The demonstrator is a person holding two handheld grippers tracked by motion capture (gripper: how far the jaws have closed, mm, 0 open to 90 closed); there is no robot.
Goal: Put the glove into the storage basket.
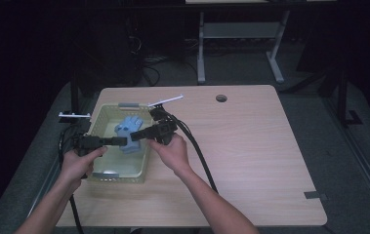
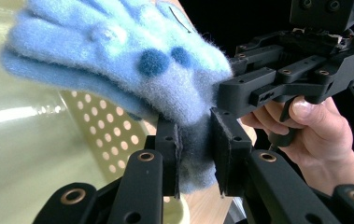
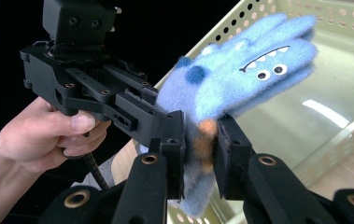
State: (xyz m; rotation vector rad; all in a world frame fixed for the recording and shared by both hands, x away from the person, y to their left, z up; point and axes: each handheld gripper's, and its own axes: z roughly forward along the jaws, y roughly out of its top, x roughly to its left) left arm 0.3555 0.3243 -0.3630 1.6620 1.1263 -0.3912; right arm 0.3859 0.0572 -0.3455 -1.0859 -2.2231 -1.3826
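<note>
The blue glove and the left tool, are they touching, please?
Touching: the left gripper view shows the left tool with both pads pressed on the blue glove's cuff.

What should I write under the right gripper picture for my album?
Two grippers, right gripper and left gripper, pinch a fuzzy blue monster glove above a pale perforated basket.

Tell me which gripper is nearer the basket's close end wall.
Left. The left gripper reaches over the basket's near half, shut on the blue glove; the right gripper grips it farther in.

Both grippers are black angular frames with brass-ringed pivots, flat padded fingers (image 2: 231, 154) and thick black cables; forearms bare.
</note>
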